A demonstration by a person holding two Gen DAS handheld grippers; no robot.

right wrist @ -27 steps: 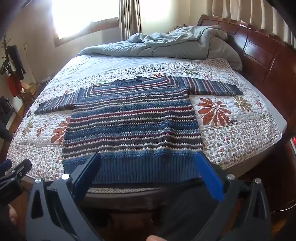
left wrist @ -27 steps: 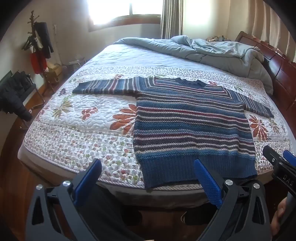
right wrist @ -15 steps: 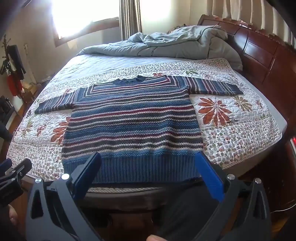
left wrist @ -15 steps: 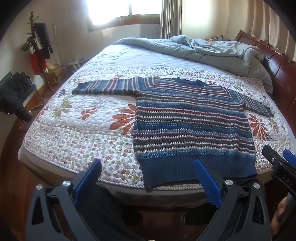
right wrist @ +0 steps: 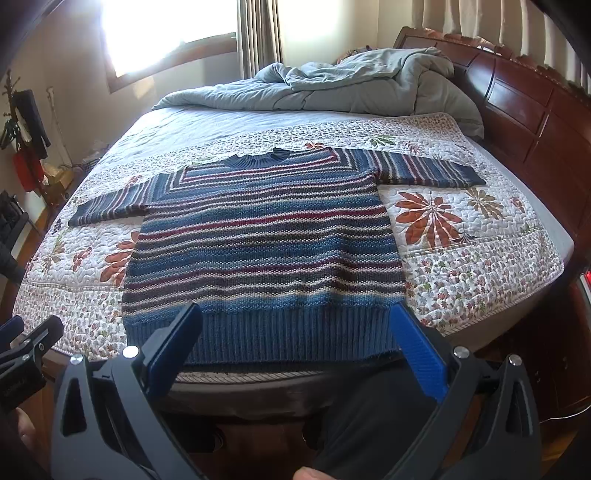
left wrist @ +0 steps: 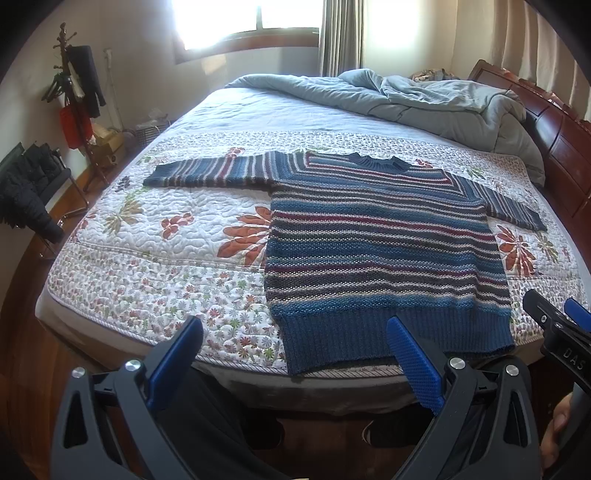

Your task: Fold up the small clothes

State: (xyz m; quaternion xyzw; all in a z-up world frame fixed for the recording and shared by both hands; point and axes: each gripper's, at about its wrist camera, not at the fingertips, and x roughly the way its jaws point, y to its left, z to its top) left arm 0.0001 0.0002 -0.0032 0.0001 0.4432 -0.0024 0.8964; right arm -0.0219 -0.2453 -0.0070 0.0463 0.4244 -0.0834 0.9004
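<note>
A striped knit sweater (left wrist: 380,254) lay spread flat, front side down or up I could not tell, on the floral quilt (left wrist: 173,236) that covered the near half of the bed (right wrist: 546,266). Its bands ran blue, dark red, grey and cream, with a ribbed blue hem (right wrist: 288,336) at the near edge of the mattress and the ribbed collar (left wrist: 380,161) pointing toward the far side. Both sleeves were stretched straight out: the left sleeve (left wrist: 210,173) reached across the quilt toward the left, and the right sleeve (right wrist: 424,170) toward the wooden headboard (right wrist: 517,107) on the right.

The left tongs (left wrist: 293,354) hung above the near edge of the bed, wide open with nothing between the blue pads (left wrist: 413,363), the right-hand pad over the sweater's hem and the other over bare quilt. The right tongs (right wrist: 295,343) were likewise spread wide and empty, framing the hem without touching it. In the left wrist view the right tongs showed at the right border, just beside the sweater's near right corner; in the right wrist view the left tongs showed at the left border.

A rumpled grey-blue duvet (left wrist: 424,103) was heaped at the far right of the bed, against the headboard. Beyond it stood a bright window (right wrist: 166,33) with a curtain (right wrist: 258,37). At the left wall stood a coat rack (left wrist: 74,92) hung with dark and red items, and a chair draped with a black jacket (left wrist: 26,195).
</note>
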